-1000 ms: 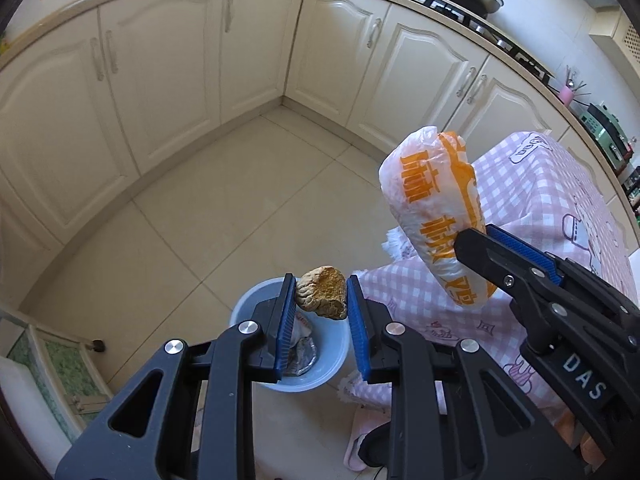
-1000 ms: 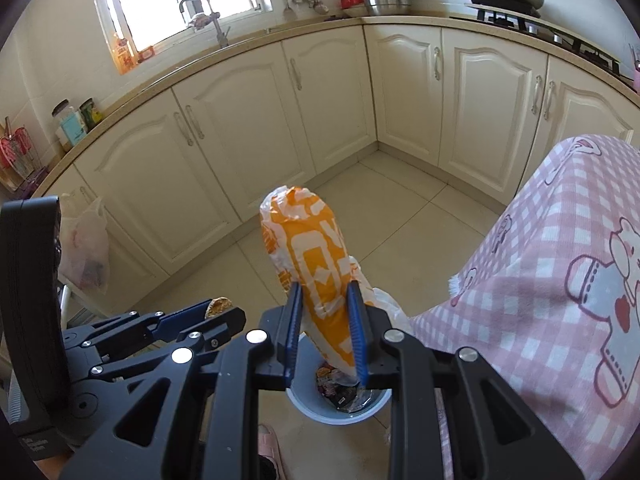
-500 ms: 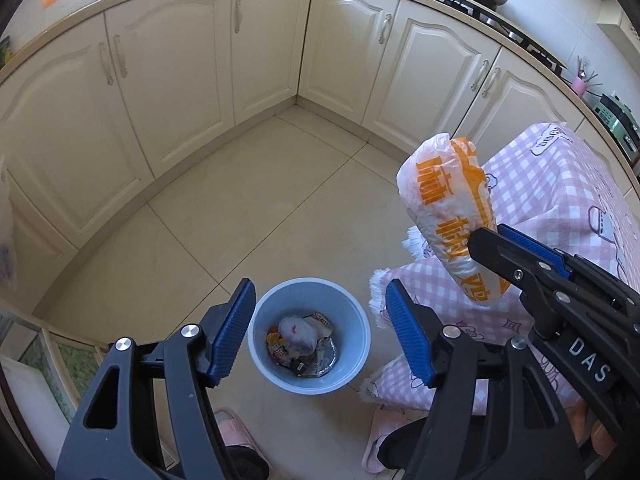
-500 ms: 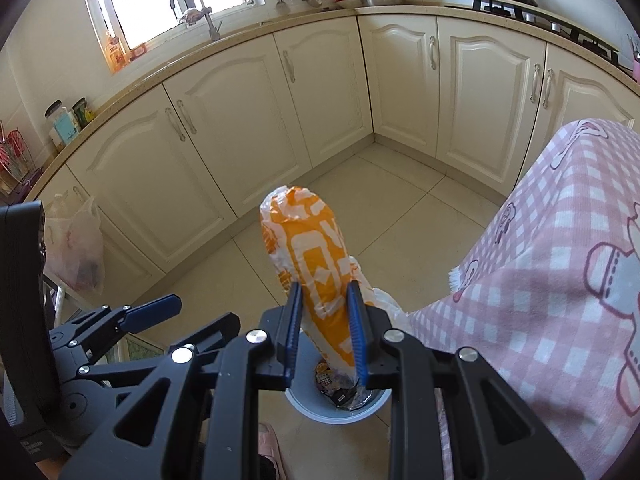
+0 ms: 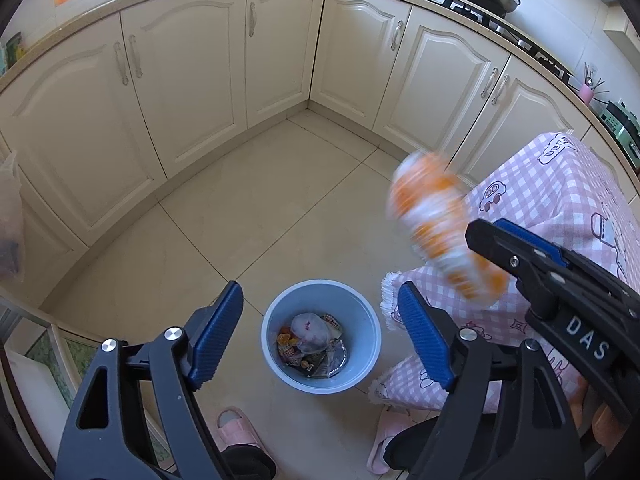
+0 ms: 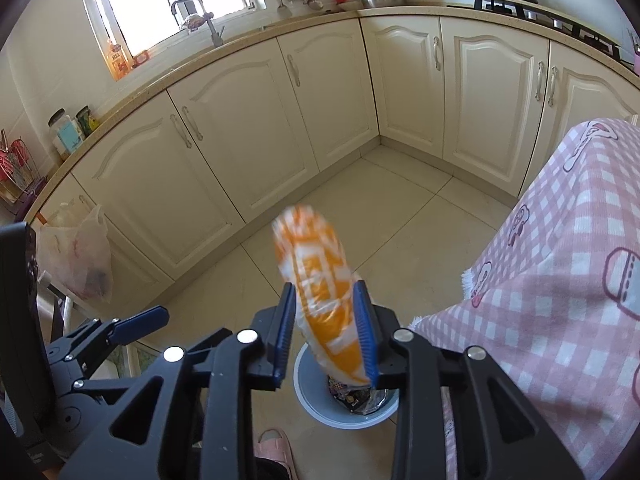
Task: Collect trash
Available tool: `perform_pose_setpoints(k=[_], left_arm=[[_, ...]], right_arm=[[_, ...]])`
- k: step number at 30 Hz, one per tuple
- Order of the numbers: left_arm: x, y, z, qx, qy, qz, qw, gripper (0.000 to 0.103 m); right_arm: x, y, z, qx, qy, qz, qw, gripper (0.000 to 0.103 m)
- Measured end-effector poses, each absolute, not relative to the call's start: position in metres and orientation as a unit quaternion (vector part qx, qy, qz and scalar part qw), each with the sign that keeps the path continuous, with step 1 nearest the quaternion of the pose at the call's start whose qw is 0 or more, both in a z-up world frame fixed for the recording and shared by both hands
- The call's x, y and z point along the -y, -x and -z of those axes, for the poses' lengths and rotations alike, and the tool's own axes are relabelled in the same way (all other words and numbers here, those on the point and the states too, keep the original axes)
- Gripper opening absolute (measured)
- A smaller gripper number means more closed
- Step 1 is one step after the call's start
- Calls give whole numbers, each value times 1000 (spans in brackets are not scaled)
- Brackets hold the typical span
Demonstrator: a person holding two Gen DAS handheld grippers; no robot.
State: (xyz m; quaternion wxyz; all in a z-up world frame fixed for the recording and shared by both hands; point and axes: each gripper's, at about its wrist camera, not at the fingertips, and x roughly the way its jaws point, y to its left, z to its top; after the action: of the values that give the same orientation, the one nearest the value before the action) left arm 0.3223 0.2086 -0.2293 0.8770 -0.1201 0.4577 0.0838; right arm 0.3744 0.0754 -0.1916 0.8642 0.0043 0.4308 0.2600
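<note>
Left wrist view. Left gripper (image 5: 320, 326) fingers stand wide apart and are opening, nothing between them. Straight below the gap sits the blue bin (image 5: 362, 312) on the tiled floor (image 5: 248, 208), already holding wrappers and a crumpled white bag. To the right and higher, the orange-and-white snack bag (image 5: 434, 226) hangs blurred in front of the pink checked tablecloth (image 5: 560, 192), its lower end at the tip of the right gripper (image 5: 486, 230). Long axis of the bag runs from upper left to lower right in this view. The bag is right of and above the bin mouth, not over it here.

Right wrist view. Right gripper (image 6: 325, 330) fingers are opening with the snack bag (image 6: 320, 288) between them; the blue pads look to be against its sides, but blur leaves it unclear whether they press. The bag stands nearly upright, long axis along the fingers, lower end pointing down at the bin (image 6: 346, 418). This view puts the bag directly over the bin rim, which the left view does not. It also shows the left gripper (image 6: 138, 326) off to the near left, clear of the bag.

Judgement: the right hand is the one on the bag; the drop depends on the bag's lower end being above the bin opening.
</note>
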Motion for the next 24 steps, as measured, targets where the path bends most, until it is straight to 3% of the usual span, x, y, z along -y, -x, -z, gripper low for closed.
perform_pose_setpoints(k=[1, 9, 14, 24], left_arm=[[-209, -322, 228, -457, 119, -84, 878, 80], [-202, -311, 199, -437, 99, -95, 889, 90], [-185, -295, 168, -408, 74, -92, 905, 93], [-136, -236, 94, -334, 49, -64, 939, 95]], right_arm=[[-76, -374, 190, -429, -3, -259, 865, 39], [-70, -350, 159, -374, 55, -229, 897, 42], [-41, -323, 124, -330, 74, -193, 921, 50], [44, -247, 60, -270, 46, -138, 952, 70]])
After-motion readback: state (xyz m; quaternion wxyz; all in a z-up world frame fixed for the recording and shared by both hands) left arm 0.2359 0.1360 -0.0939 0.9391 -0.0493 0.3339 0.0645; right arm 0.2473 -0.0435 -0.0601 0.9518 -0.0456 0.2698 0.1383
